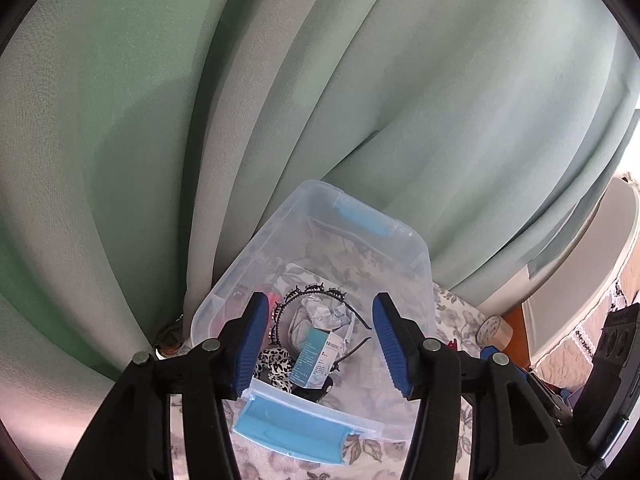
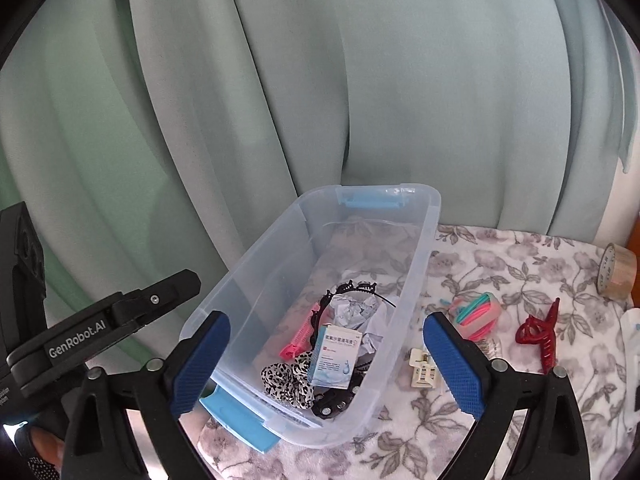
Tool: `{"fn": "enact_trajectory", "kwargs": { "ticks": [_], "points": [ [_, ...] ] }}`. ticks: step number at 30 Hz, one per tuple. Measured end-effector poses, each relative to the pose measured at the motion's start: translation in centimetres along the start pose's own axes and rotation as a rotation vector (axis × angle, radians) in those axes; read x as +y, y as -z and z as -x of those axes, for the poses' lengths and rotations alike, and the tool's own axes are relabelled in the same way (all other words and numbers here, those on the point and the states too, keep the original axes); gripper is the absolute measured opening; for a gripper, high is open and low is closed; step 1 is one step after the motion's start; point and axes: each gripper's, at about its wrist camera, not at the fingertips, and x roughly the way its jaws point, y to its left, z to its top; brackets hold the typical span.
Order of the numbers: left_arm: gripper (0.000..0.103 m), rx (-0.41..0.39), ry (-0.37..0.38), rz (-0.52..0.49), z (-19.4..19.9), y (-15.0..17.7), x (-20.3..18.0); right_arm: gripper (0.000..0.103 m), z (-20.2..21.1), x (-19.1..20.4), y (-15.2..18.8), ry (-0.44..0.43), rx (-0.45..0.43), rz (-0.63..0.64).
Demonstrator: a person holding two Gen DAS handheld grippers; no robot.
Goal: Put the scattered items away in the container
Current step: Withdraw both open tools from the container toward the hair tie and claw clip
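Note:
A clear plastic bin [image 1: 416, 240] [image 2: 436, 208] with blue latches stands on a floral cloth. In it lie a teal-and-white medicine box [image 1: 316, 356] [image 2: 336, 356], a black headband [image 1: 312, 292] [image 2: 348, 286], crumpled paper [image 2: 356, 308], a leopard scrunchie [image 2: 284, 380] and a pink comb clip [image 2: 298, 340]. My left gripper [image 1: 324, 344] hangs open over the bin's near end, with the box lying below the gap, untouched. My right gripper [image 2: 328, 364] is wide open above the bin's near right corner, holding nothing. On the cloth right of the bin lie a cream clip [image 2: 422, 368], pink and teal hair ties [image 2: 478, 314] and a red claw clip [image 2: 540, 332].
A tape roll [image 2: 618, 272] [image 1: 496, 330] stands at the cloth's far right edge. Pale green curtains [image 2: 360, 80] hang close behind the bin. The left tool's black housing [image 2: 100, 328] reaches in from the left, with a person's hand [image 2: 40, 444] below it.

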Motion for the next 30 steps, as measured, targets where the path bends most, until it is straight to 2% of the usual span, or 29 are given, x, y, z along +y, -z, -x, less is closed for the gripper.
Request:
{"fn": "enact_trajectory", "kwargs": {
  "ticks": [8, 22, 25, 30],
  "points": [
    [0.060, 0.011, 0.009, -0.041, 1.8, 1.2, -2.6, 0.103, 2.9, -1.8, 1.4, 0.020, -0.017, -0.034],
    [0.066, 0.014, 0.013, -0.153, 5.7, 4.1, -7.6, 0.103, 8.7, -4.9, 4.3, 0.057, -0.071, -0.133],
    [0.070, 0.017, 0.014, -0.181, 6.0, 4.6, -8.6, 0.103, 9.7, -6.0, 5.0, 0.065, -0.084, -0.167],
    [0.071, 0.035, 0.026, -0.228, 5.6, 5.5, -10.5, 0.103, 11.0, -8.5, 6.4, 0.090, -0.090, -0.220]
  ]
}}
